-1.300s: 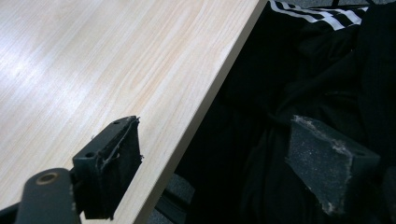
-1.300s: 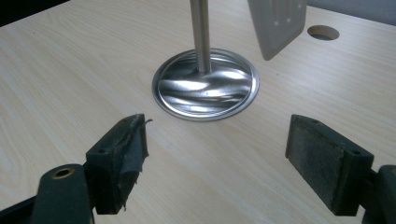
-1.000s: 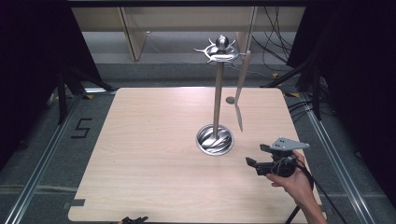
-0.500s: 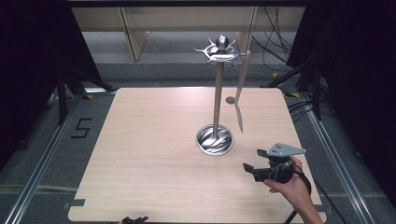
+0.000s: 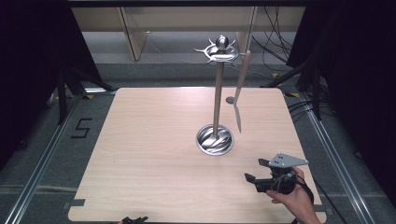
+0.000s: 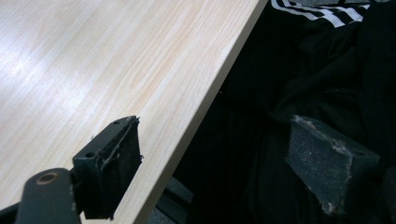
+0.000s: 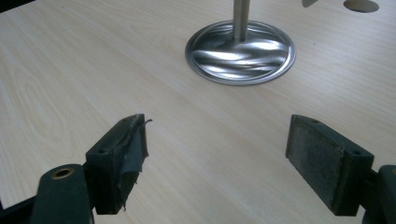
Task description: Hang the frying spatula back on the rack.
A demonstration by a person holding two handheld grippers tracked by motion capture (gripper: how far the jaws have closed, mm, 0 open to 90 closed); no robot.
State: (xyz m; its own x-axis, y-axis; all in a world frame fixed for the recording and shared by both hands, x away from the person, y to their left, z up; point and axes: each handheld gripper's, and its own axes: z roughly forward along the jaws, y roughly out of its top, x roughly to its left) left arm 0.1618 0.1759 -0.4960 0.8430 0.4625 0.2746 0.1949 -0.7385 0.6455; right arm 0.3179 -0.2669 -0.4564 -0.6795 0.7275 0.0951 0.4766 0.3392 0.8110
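Table (image 5: pixel 154 154) edge at bottom centre of the high view has the left gripper (image 5: pixel 134 219) barely poking in, jaws spread and empty in its own view, parked half over the near edge. Stand (image 5: pixel 215 139) with its steel base sits at frame centre, wooden spoon (image 5: pixel 240 91) hanging from the top hooks just right of the pole, unchanged from a second ago. Right gripper (image 5: pixel 256 171) at lower right has slid back down-frame away from the base, jaws wide apart and holding nothing, so I judge the hanging step is done and the hand is retreating.
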